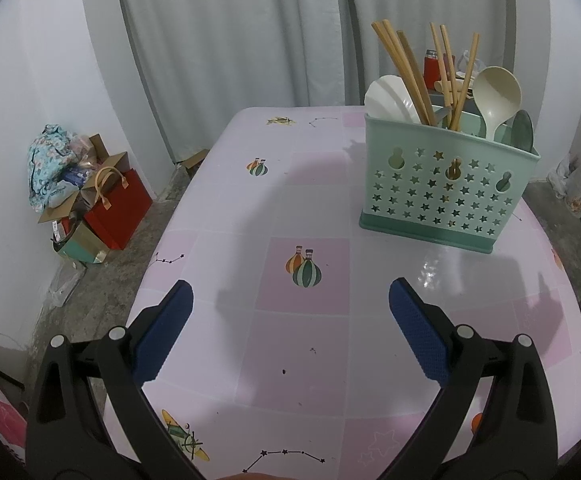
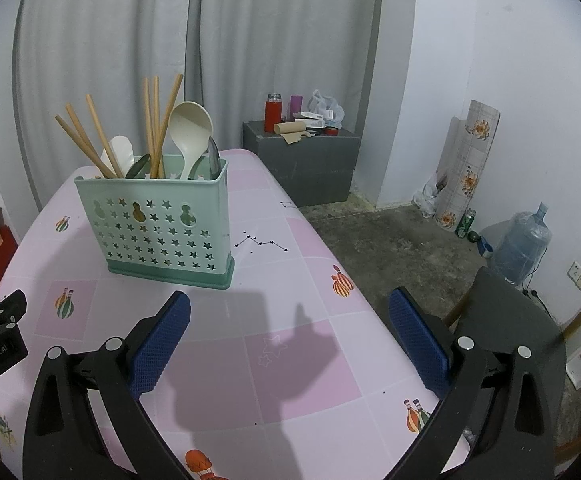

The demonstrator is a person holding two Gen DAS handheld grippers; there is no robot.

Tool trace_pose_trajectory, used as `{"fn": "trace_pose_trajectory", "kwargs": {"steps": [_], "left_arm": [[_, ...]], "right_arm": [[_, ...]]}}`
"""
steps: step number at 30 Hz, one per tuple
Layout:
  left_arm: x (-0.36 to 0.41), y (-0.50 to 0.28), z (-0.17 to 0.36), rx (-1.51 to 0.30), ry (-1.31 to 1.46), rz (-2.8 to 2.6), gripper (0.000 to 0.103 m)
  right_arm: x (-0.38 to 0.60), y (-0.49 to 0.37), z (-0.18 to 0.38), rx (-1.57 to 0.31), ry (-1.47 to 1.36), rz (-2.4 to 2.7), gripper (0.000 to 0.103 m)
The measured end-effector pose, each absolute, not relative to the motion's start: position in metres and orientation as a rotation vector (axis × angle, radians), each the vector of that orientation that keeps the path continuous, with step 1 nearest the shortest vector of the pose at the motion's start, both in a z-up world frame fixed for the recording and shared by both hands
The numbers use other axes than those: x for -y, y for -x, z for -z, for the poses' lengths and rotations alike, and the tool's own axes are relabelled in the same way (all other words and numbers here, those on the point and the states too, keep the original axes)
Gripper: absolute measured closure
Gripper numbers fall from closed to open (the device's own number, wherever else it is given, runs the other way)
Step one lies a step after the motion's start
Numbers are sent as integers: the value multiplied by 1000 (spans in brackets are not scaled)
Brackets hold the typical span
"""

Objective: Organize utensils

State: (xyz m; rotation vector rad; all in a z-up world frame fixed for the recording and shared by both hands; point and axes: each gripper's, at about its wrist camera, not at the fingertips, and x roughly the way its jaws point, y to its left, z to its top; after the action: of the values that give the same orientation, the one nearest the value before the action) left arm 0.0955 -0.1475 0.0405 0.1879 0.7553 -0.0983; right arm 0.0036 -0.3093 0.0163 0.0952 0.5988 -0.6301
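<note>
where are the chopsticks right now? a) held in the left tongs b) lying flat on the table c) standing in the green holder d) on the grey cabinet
C: the chopsticks stand upright in the green holder beside the ladle, while both the left tongs and the right tongs are open and hold nothing.

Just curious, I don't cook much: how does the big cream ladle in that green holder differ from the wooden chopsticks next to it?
The cream ladle ends in a broad round bowl; the wooden chopsticks are thin straight sticks. The ladle is pale cream plastic by the look, the chopsticks tan wood. There is one ladle, but several chopsticks, splayed at different angles. Both stand upright in the green utensil holder, poking above its rim.
</note>
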Motion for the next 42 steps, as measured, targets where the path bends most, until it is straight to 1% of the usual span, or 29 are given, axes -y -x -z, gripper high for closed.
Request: {"fn": "trace_pose_trajectory", "kwargs": {"steps": [42], "left_arm": [[147, -96, -42, -760, -192, 104, 8]], "right_arm": [[307, -7, -17, -597, -94, 627, 6]]}}
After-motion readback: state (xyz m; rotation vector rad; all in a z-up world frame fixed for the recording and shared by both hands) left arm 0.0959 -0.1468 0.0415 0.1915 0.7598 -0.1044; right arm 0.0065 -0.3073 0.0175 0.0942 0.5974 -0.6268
